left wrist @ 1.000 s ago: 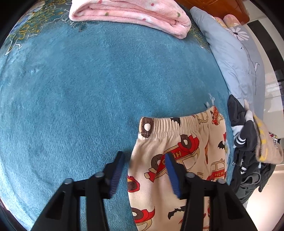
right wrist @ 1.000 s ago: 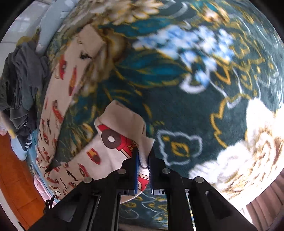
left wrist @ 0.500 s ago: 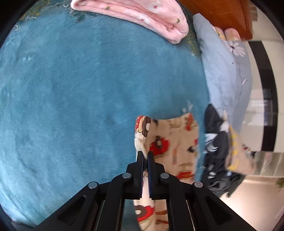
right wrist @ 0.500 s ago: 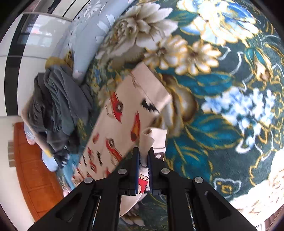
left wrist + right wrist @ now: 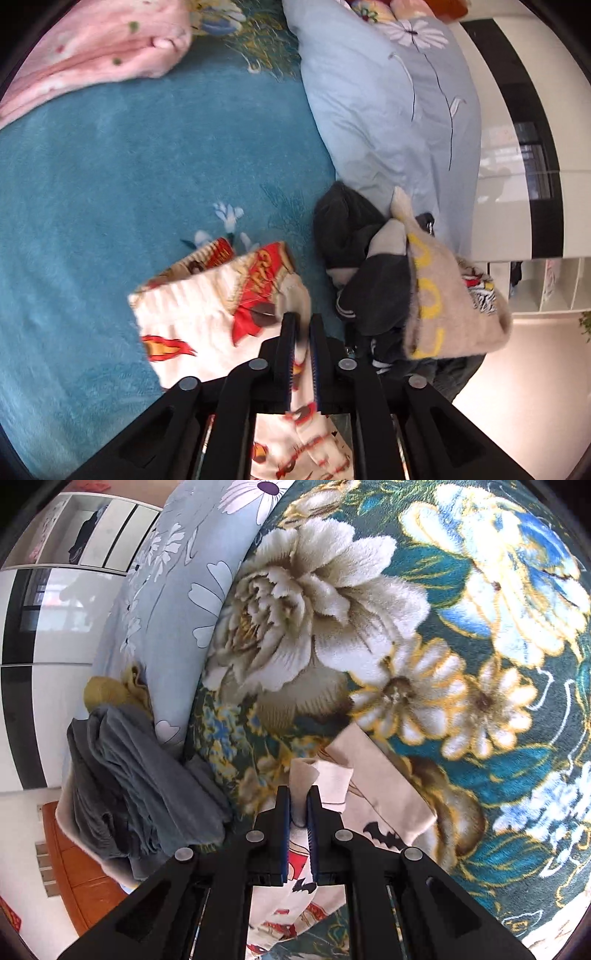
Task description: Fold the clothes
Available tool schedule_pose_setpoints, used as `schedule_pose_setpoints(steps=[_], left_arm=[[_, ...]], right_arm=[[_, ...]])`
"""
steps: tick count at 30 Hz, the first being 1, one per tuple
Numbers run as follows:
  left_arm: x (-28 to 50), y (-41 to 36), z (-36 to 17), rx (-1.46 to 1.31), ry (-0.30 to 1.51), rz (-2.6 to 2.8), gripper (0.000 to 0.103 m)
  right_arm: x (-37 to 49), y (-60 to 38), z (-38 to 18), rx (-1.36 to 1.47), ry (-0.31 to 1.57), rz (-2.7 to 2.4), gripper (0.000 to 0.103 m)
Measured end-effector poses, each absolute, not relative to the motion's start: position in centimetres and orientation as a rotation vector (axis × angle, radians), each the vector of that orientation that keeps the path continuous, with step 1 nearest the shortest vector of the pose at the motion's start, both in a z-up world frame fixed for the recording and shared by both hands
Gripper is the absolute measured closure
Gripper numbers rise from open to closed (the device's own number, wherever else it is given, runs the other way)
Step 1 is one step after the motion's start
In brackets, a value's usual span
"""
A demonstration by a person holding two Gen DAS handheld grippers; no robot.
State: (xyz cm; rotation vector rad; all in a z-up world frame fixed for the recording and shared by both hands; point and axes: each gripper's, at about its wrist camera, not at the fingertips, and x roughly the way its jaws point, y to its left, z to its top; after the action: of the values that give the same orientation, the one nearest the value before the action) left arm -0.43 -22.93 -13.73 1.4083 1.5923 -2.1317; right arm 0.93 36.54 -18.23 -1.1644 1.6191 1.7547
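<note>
The left gripper (image 5: 302, 325) has its black fingers with blue pads pressed nearly together on a pinch of the cream cotton children's trousers printed with red cars (image 5: 207, 314), gripped close to the gathered elastic waistband, which fans out to the left of the jaws and hangs above the bed. The right gripper (image 5: 298, 805) is likewise closed down on a folded-over cream edge of the same trousers (image 5: 334, 782), the cloth poking up between the pads and trailing below them (small black bat motifs show on this end). Beneath both lies a plush teal blanket (image 5: 110, 177), short-piled and plain on the left view, patterned with large cream and gold flowers (image 5: 310, 602) on the right view. Just right of the left gripper sits a rumpled heap of dark grey and black garments (image 5: 373, 280) topped by a fuzzy beige knit with yellow marks (image 5: 443, 295); the same grey heap (image 5: 140, 775) lies left of the right gripper at the bed's edge. Farther off, a smooth pale blue pillow with daisy print (image 5: 388, 92) borders the blanket, and a soft pink fleece bundle (image 5: 92, 51) lies at the far left, leaving open teal surface between.
</note>
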Motion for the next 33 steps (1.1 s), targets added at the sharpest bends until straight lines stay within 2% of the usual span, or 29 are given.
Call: schedule_pose_setpoints(steps=[2, 4, 6, 10, 11, 12, 14, 18, 21, 23, 24, 27, 33], left_arm=[[0.1, -22.9, -14.4, 1.413, 1.606, -2.14, 0.076], [1.4, -23.4, -14.7, 1.376, 1.575, -2.169, 0.058], [3.1, -24.1, -15.1, 1.342, 1.501, -2.164, 0.055], [5.8, -25.0, -18.5, 1.371, 1.477, -2.025, 0.054], [6.3, -25.0, -19.5, 1.385, 1.489, -1.989, 0.054], [6.9, -25.1, -20.4, 1.399, 1.5, -1.952, 0.054], [7.6, -24.8, -21.9, 1.403, 1.54, -1.913, 0.054], [7.9, -24.0, -23.6, 1.358, 1.631, -1.88, 0.054], [7.6, -23.6, -23.7, 1.333, 1.61, -1.882, 0.059], [7.4, -23.7, -23.6, 1.329, 1.619, -1.881, 0.091], [7.3, -23.8, -23.5, 1.326, 1.631, -1.875, 0.096], [7.1, -23.8, -21.9, 1.272, 1.603, -1.947, 0.097], [8.6, -26.1, -17.9, 1.144, 1.544, -2.069, 0.097]], right_arm=[[0.6, 36.7, -18.7, -1.171, 1.612, 1.743, 0.095], [0.5, 36.7, -18.8, -1.172, 1.599, 1.747, 0.094], [0.2, 36.7, -18.9, -1.187, 1.562, 1.765, 0.094], [0.4, 36.5, -18.4, -1.181, 1.52, 1.822, 0.09], [0.5, 36.4, -18.2, -1.179, 1.509, 1.836, 0.083], [0.6, 36.4, -18.1, -1.176, 1.499, 1.851, 0.07], [0.9, 36.5, -17.6, -1.167, 1.477, 1.879, 0.058], [3.3, 37.2, -17.3, -1.203, 1.405, 1.874, 0.058], [5.8, 36.7, -18.8, -1.271, 1.385, 1.823, 0.058], [7.3, 36.3, -20.2, -1.279, 1.421, 1.775, 0.058], [8.0, 36.1, -20.8, -1.28, 1.441, 1.75, 0.058], [8.8, 35.5, -21.9, -1.27, 1.482, 1.715, 0.058], [7.0, 34.5, -20.2, -1.275, 1.394, 1.823, 0.058]])
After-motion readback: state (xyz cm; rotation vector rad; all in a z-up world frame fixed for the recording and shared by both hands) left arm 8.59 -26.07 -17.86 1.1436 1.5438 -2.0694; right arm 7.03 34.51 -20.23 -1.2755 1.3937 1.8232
